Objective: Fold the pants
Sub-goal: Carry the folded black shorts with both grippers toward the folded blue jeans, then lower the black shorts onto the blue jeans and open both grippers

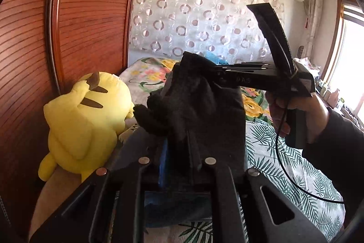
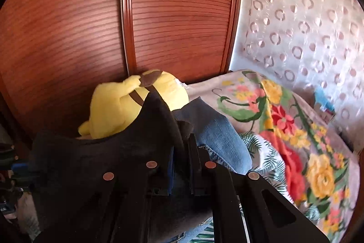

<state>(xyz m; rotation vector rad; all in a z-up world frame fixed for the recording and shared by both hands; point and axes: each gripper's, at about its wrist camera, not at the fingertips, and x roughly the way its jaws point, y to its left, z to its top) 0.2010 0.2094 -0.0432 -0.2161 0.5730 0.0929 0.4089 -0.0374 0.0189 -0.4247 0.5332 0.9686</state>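
Above the flowered bed (image 2: 295, 129), black pants (image 1: 200, 111) are clamped by the left gripper (image 1: 179, 165) and right gripper (image 1: 211, 74).

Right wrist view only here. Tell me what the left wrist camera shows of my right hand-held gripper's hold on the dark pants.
Observer: Seen side-on, the right hand-held gripper is pinched shut on the top edge of the dark pants.
Operator: Report where the cloth goes from there.
Observer: It hangs down from that pinch into the left hand-held gripper, which appears to clamp it lower down.
Operator: Say what is at the far right of the room.
Observer: A bright window, outside your frame.
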